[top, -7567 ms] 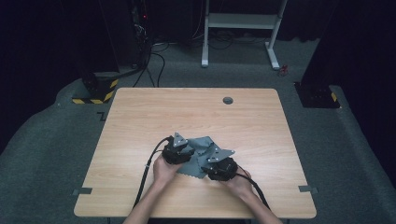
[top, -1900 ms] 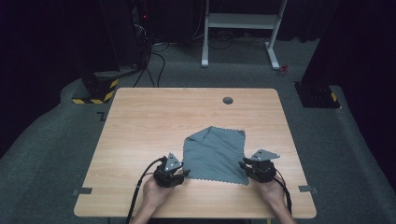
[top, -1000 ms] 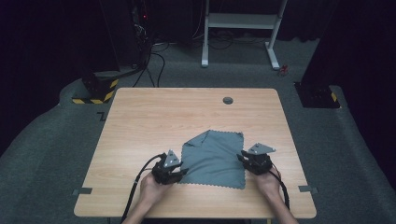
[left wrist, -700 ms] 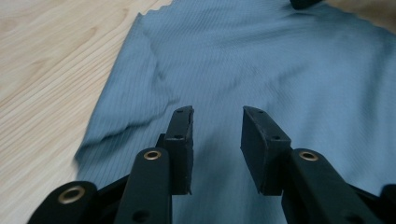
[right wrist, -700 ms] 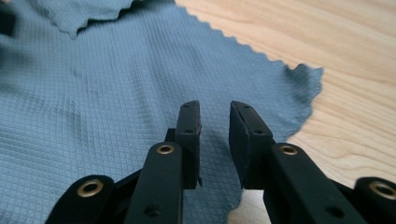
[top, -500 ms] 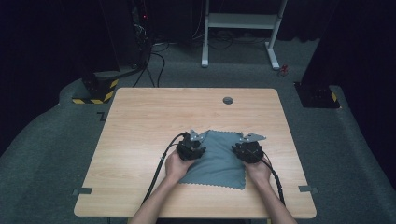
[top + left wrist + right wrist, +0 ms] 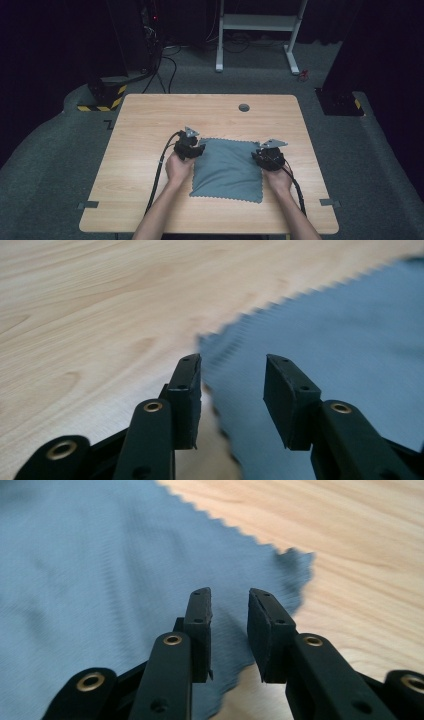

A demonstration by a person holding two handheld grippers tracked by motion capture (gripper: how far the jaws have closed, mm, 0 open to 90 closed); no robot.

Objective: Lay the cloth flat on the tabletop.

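Grey cloth lies on the tabletop, folded over into a compact, roughly square pad with zigzag-cut edges, towards the person's side and slightly right of centre. Judged from this lie, one fold is complete; whether a further fold or only flattening is left cannot be settled from these views.

Left tool sits at the cloth's far left corner. In the left gripper view its jaws stand apart and have just been opening; the cloth's corner lies below and ahead of them, not pinched.

Right tool sits at the far right corner. In the right gripper view the jaws stand with a narrow gap and hover over the cloth's edge; no fabric is seen clamped between the pads.

No brand, label or writing is legible on cloth, tools or tabletop.
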